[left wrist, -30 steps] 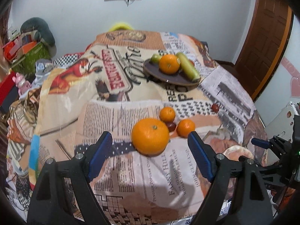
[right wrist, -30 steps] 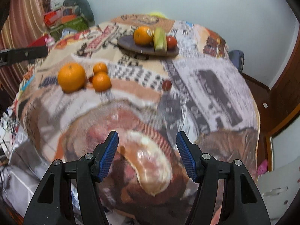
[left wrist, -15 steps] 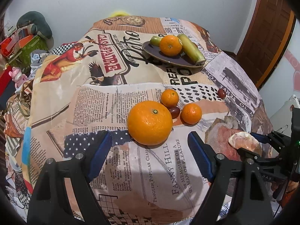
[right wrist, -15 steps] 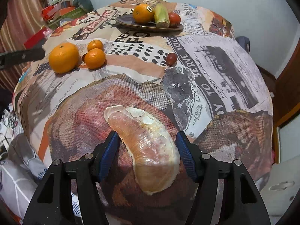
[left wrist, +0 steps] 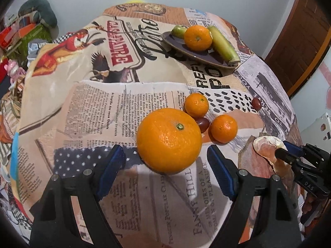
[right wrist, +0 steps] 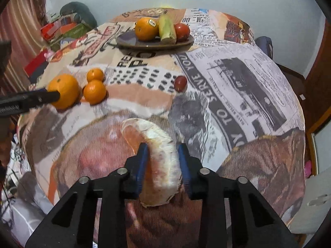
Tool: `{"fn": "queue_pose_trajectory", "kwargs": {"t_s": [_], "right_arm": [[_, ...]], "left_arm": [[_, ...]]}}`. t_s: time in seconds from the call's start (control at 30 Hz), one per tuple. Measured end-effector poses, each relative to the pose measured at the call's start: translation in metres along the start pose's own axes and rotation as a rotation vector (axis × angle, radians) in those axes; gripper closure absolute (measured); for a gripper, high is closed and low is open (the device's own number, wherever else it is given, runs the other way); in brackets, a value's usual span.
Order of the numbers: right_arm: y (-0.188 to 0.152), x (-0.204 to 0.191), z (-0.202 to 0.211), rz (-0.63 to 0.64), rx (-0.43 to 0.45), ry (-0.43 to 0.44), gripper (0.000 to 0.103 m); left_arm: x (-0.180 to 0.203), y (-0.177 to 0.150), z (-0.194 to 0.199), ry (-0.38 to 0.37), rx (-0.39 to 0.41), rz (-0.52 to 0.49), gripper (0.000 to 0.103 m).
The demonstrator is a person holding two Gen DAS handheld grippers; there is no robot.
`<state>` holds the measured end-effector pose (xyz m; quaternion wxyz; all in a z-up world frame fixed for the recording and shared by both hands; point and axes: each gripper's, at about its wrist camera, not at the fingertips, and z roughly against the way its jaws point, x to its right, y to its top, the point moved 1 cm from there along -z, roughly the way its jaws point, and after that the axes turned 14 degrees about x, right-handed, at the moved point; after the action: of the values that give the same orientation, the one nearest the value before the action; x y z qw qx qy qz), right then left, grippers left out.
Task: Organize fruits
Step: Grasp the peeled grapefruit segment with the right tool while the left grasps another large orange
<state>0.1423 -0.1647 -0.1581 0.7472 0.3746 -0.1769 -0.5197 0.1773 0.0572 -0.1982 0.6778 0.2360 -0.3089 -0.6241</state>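
My right gripper (right wrist: pixel 162 161) is shut on a peeled pomelo wedge (right wrist: pixel 159 155) near the table's front edge; the wedge also shows in the left wrist view (left wrist: pixel 269 150). My left gripper (left wrist: pixel 166 165) is open, its jaws either side of a large orange (left wrist: pixel 168 140), which also shows in the right wrist view (right wrist: pixel 64 91). Two small tangerines (left wrist: pixel 196 105) (left wrist: pixel 223 128) and a dark grape (left wrist: pixel 202 123) lie just beyond it. Another grape (right wrist: pixel 180 83) lies alone. A dark plate (right wrist: pixel 132 41) at the back holds an orange (right wrist: pixel 145 29), a green fruit (right wrist: pixel 167 30) and a tomato (right wrist: pixel 182 31).
A newspaper-print cloth (left wrist: pixel 99 107) covers the round table. Clutter and boxes (left wrist: pixel 18 35) stand past the left edge. A wooden door (left wrist: pixel 306 31) is at the right, and a chair (right wrist: pixel 263 45) is behind the table.
The right gripper moved forward around the pomelo wedge and shut on it. The left gripper moved closer to the large orange, jaws still open.
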Motion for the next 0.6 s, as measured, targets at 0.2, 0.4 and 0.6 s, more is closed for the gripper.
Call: {"fn": "queue_pose_trajectory", "kwargs": {"t_s": [0.2, 0.4, 0.6], "right_arm": [[0.000, -0.002, -0.006, 0.039, -0.044, 0.010, 0.069], [-0.008, -0.011, -0.021, 0.083, -0.074, 0.010, 0.056], [-0.005, -0.005, -0.029, 0.043, -0.056, 0.032, 0.056]], "left_arm": [[0.004, 0.002, -0.015, -0.004, -0.009, -0.016, 0.020], [0.004, 0.003, -0.023, -0.007, -0.005, -0.009, 0.024], [0.003, 0.003, -0.030, -0.007, -0.001, -0.008, 0.034]]}}
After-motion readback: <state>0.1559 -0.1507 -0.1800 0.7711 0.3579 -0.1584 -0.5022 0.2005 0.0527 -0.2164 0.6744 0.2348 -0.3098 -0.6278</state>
